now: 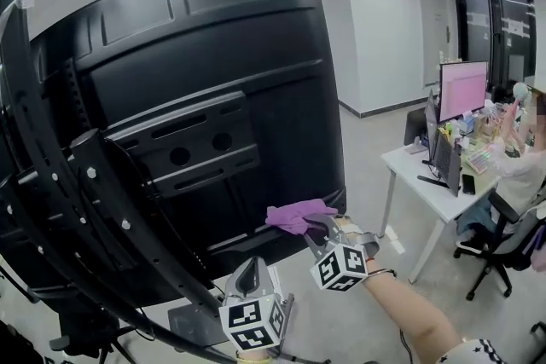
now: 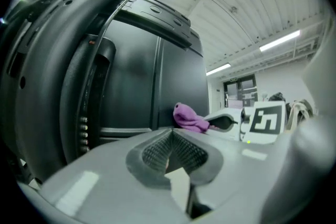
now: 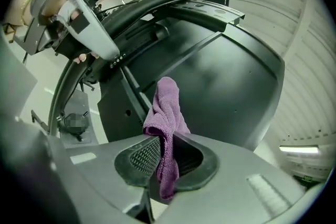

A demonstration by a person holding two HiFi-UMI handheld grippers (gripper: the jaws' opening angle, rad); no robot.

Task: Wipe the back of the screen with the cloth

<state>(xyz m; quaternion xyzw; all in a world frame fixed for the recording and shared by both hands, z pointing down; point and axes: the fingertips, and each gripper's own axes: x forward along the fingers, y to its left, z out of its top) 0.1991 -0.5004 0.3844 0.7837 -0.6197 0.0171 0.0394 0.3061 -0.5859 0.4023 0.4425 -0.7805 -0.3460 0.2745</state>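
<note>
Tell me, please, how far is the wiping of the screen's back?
Done: the right gripper grips the purple cloth in its fingers. In hand: the cloth sits at the lower edge of the screen back. Left: the wide panel above; no wiped area can be told. The left gripper is shut, empty.

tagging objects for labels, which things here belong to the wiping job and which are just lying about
Job:
- purple cloth, pinched in the right gripper
- black screen back
- left gripper, shut on nothing

Lying about:
- white desk
- pink-lit monitor
- office chair
- seated person
</note>
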